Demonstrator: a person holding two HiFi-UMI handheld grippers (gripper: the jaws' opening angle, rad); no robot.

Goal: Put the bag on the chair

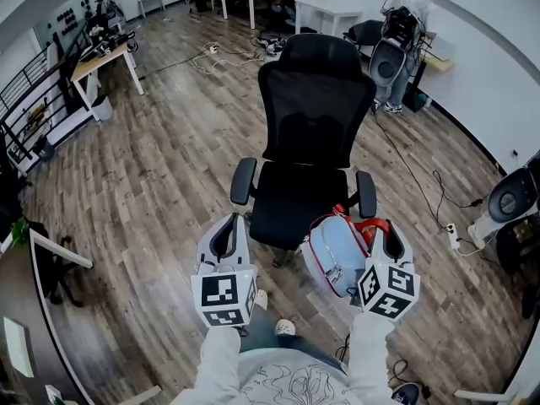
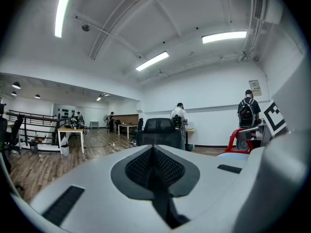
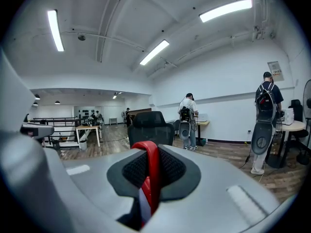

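A black office chair [image 1: 310, 150] stands on the wood floor straight ahead, its seat [image 1: 297, 202] bare. A light blue bag [image 1: 336, 250] with red trim hangs just off the seat's front right corner, below the right armrest [image 1: 366, 194]. My right gripper [image 1: 391, 239] is shut on the bag's red strap [image 3: 149, 171], which runs up between the jaws in the right gripper view. My left gripper [image 1: 226, 233] is shut with nothing in it, to the left of the seat's front. The chair [image 2: 159, 131] shows beyond the left jaws, and the bag [image 2: 241, 141] at their right.
Cables and a power strip [image 1: 452, 234] lie on the floor to the right of the chair. A person [image 1: 405, 24] stands by a desk at the back right. Desks [image 1: 101, 62] line the left side, and a grey machine [image 1: 510, 199] is at the right edge.
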